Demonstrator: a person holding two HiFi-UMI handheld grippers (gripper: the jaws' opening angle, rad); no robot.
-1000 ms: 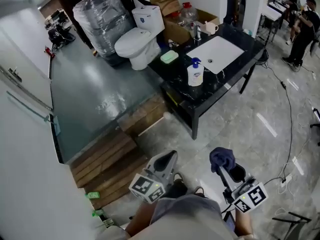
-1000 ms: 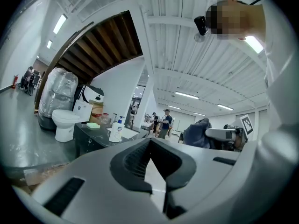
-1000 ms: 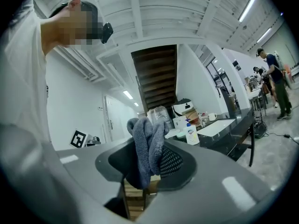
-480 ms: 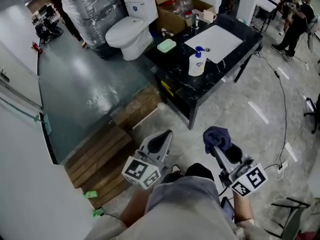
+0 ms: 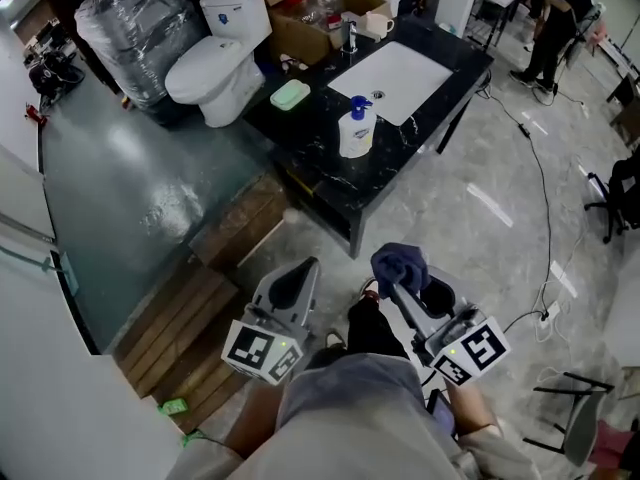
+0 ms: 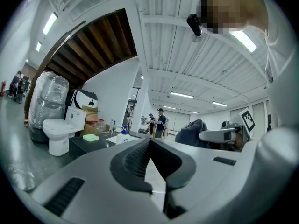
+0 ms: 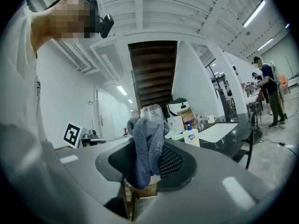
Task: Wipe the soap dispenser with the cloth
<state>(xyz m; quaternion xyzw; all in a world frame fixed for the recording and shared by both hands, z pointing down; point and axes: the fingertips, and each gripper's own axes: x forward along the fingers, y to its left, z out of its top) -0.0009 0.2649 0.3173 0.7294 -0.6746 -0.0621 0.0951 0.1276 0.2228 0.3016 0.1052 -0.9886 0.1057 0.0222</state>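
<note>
The soap dispenser (image 5: 355, 129), a white bottle with a blue pump, stands on the black counter (image 5: 320, 153) beside the white sink (image 5: 398, 75); it also shows far off in the left gripper view as the dispenser (image 6: 123, 137) and in the right gripper view as the dispenser (image 7: 190, 135). My right gripper (image 5: 398, 273) is shut on a dark blue-grey cloth (image 5: 400, 263), bunched between the jaws as the cloth (image 7: 147, 146). My left gripper (image 5: 298, 280) is shut with nothing in it; its jaws (image 6: 150, 146) meet. Both are well short of the counter, over the floor.
A white toilet (image 5: 215, 53), a plastic-wrapped bundle (image 5: 130, 28) and a cardboard box (image 5: 320, 23) stand behind the counter. A green soap dish (image 5: 290, 94) and a mug (image 5: 378, 23) sit on it. Wooden steps (image 5: 200, 298) lie left. A cable (image 5: 545, 238) crosses the floor. People stand far right.
Both grippers have moved forward toward the counter, and the cloth stays in the right one. The counter and dispenser now lie closer and further left in the head view.
</note>
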